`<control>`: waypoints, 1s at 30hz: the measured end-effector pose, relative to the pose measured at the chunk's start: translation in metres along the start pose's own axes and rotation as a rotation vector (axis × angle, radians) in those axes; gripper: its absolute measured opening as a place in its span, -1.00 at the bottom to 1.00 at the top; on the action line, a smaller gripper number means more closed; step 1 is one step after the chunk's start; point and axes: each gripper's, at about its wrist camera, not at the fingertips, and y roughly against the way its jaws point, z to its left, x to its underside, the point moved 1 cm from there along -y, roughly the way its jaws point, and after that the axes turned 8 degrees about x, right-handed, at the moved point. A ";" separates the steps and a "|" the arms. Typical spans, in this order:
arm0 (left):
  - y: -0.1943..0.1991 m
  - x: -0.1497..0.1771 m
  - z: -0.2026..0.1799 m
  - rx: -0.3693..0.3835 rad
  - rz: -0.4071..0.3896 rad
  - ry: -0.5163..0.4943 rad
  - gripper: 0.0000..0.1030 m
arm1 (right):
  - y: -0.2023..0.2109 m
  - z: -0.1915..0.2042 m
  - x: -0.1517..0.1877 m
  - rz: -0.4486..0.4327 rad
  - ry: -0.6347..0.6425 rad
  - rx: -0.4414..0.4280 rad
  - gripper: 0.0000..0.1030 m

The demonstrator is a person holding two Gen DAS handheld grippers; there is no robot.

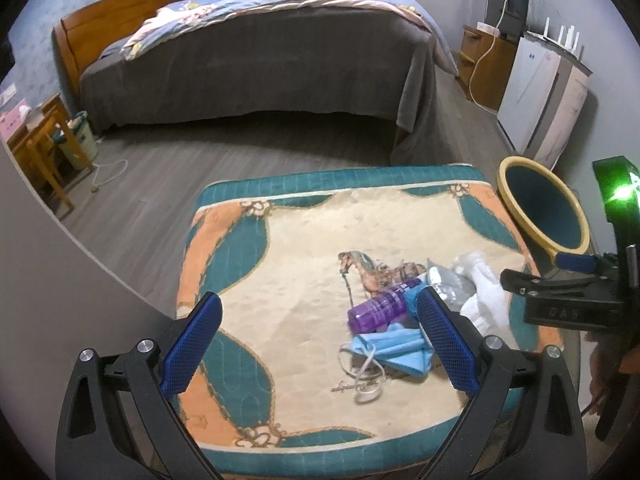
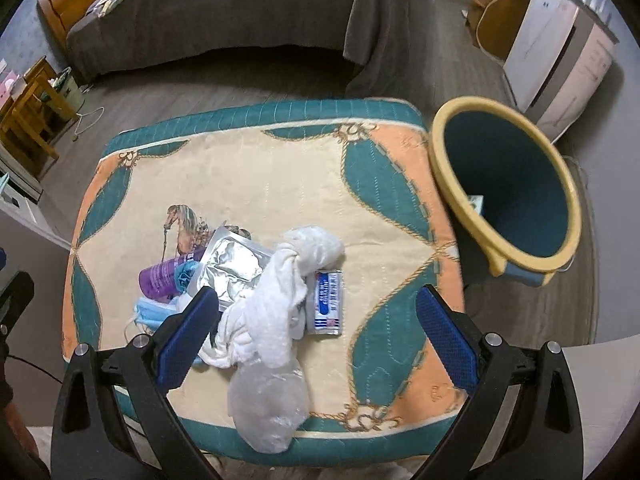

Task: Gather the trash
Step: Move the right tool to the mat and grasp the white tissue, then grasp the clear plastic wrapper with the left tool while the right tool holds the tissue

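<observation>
A heap of trash lies on the patterned table cover [image 2: 256, 168]: a purple bottle [image 2: 160, 278], a silver foil pouch [image 2: 232, 268], a blue face mask [image 2: 150, 312], a crumpled white plastic bag [image 2: 280, 312] and a small blue-and-white sachet [image 2: 326, 304]. The left wrist view shows the purple bottle [image 1: 378, 306] and blue mask [image 1: 394, 350] just left of the right finger. My left gripper [image 1: 320, 344] is open above the cover. My right gripper [image 2: 318, 332] is open over the white bag and sachet. A yellow-rimmed blue bin [image 2: 516, 184] stands right of the table with a small item inside.
A bed [image 1: 256, 64] with a grey cover stands across the wooden floor. White appliances [image 1: 544, 92] and a wooden cabinet [image 1: 480, 64] line the right wall. A wooden chair [image 1: 44, 148] and a small bucket [image 1: 82, 134] sit at the left.
</observation>
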 end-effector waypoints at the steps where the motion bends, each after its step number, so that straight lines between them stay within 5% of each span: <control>1: -0.001 0.000 0.000 -0.001 0.001 -0.001 0.88 | -0.004 0.001 -0.001 0.007 -0.004 0.002 0.85; 15: -0.014 -0.006 -0.003 -0.008 0.015 -0.037 0.88 | -0.045 0.018 -0.006 0.112 0.006 -0.037 -0.03; 24: -0.013 -0.008 -0.005 -0.013 0.002 -0.031 0.88 | -0.044 0.019 -0.007 0.106 0.040 -0.045 -0.68; 30: -0.013 -0.008 -0.009 -0.018 0.002 -0.047 0.88 | -0.027 0.013 -0.014 0.058 0.023 -0.073 -0.78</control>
